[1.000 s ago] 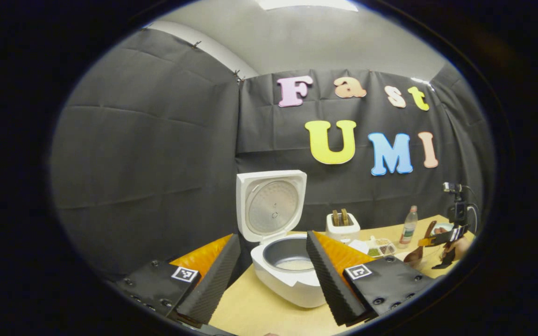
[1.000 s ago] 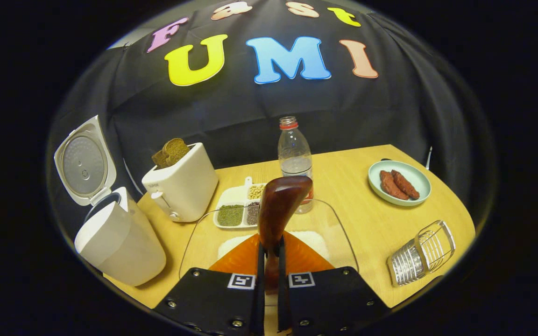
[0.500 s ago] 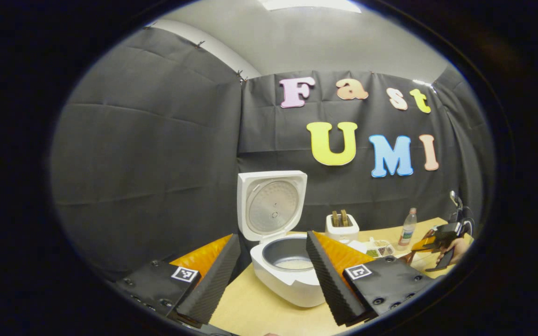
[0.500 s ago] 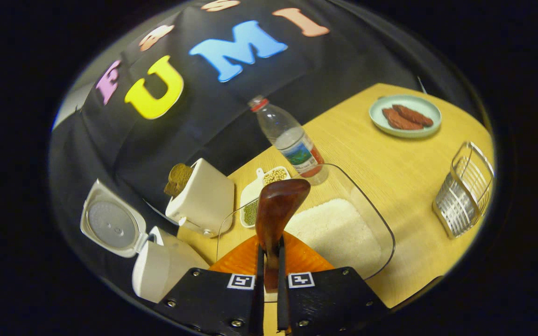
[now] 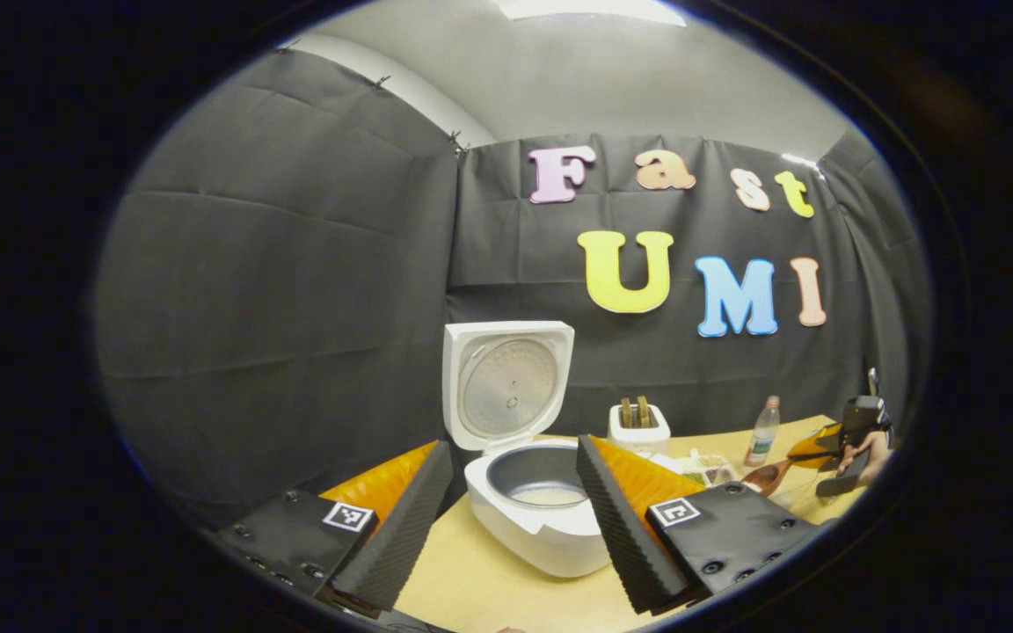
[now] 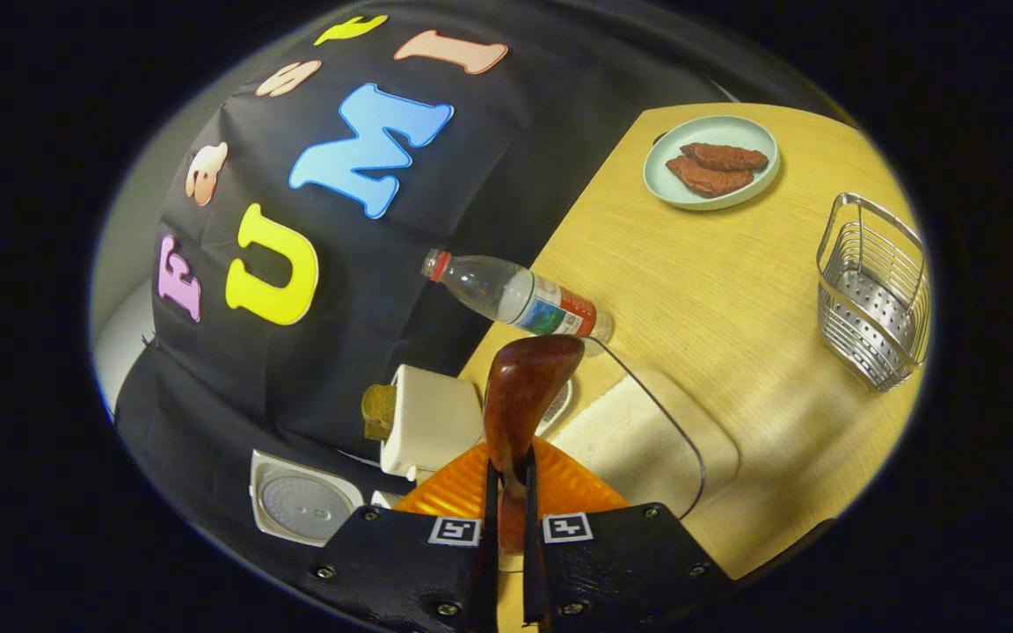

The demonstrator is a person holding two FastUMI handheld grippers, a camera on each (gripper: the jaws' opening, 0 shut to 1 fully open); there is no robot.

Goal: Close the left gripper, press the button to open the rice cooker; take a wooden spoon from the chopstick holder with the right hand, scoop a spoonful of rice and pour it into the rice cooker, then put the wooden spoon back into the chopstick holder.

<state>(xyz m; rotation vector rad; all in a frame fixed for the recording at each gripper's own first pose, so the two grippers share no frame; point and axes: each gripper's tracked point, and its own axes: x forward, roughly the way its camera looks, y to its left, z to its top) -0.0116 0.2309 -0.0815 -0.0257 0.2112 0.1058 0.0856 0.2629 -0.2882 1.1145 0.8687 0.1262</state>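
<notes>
One wooden spoon [image 6: 526, 396] is pinched by its handle between the pressed-together fingers of the right gripper [image 6: 506, 492], its bowl reaching forward over the near end of the clear rice tray [image 6: 647, 440]. The view is rolled hard to one side, which suggests the scoop is being set up.

Judgement: the step in hand is scooping. To do it well, the bowl should dip under the rice surface, level out before lifting, and travel level to the rice cooker [image 5: 542, 514], whose lid [image 5: 506, 387] stands upright and open, pot exposed. Spillage in transit is the main risk.

Left gripper [image 5: 511, 519] hangs before the cooker with its fingers spread, holding nothing.

Count on the bench [image 6: 717, 264]:
- one rice cooker
- one toaster [image 6: 427, 422] with bread
- one plastic bottle [image 6: 515, 294]
- one green plate [image 6: 710, 163] carrying two brown pieces
- one wire chopstick holder [image 6: 871, 290], apparently empty
- one divided dish of beans [image 5: 709, 466]
</notes>
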